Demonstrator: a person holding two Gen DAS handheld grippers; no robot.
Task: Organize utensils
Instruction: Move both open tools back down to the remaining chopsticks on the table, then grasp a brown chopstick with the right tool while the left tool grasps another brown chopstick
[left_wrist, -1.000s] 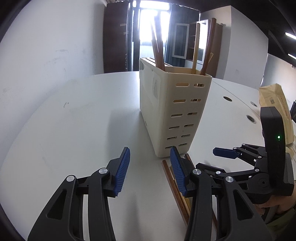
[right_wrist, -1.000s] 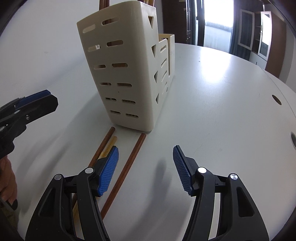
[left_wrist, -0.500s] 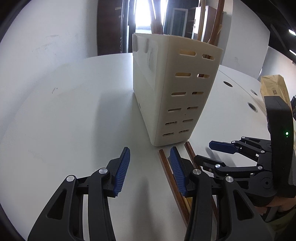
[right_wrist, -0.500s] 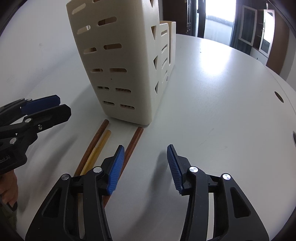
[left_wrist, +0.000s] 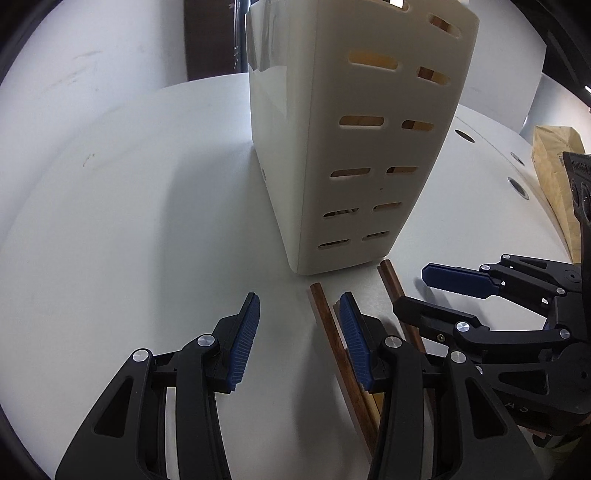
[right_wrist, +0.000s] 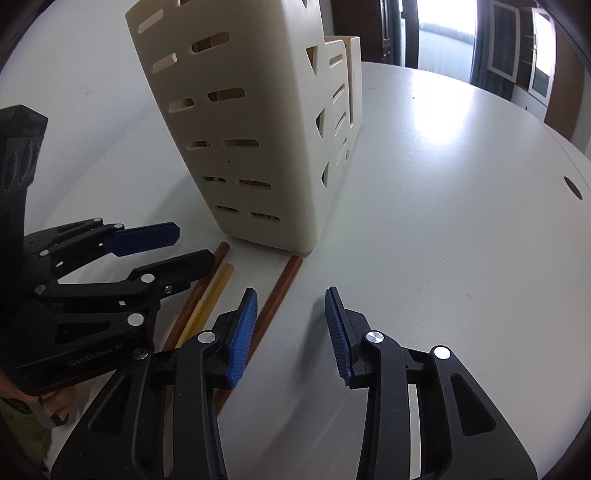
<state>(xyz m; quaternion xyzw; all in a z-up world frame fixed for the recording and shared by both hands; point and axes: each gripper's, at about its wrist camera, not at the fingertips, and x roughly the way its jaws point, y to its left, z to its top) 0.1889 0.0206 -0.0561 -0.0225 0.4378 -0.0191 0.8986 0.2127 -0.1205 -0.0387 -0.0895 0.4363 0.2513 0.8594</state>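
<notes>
Three chopsticks lie loose on the white table (right_wrist: 461, 221), side by side, their far ends just short of the foot of the cream slotted holder (left_wrist: 354, 147), which stands upright well in from the table's edge. Two are dark brown (right_wrist: 275, 295) (right_wrist: 192, 299); a pale yellow one (right_wrist: 212, 295) lies between them, close against the left-hand brown stick.

My left gripper (left_wrist: 299, 339) is part open with nothing between its pads; its right pad sits over the yellow stick (left_wrist: 338, 306) and beside a brown one (left_wrist: 325, 314). My right gripper (right_wrist: 290, 328) has just been closing, yet it is also empty: its left pad lies just beside the right-hand brown stick (left_wrist: 391, 280), not around it.

Handling, as I judge it: the sticks look light, stiff, thin and smooth, so liable to roll or slip out of ribbed pads. I would take one near mid-length, pads across its width, one stick at a time.

View notes. The left wrist camera shows the holder's slotted end wall and a brown paper bag (left_wrist: 554, 166) near the table's right edge. The right wrist camera shows instead the holder's side with triangular cut-outs, lower compartments behind, and all three sticks apart. Neither view shows the holder's top openings.
</notes>
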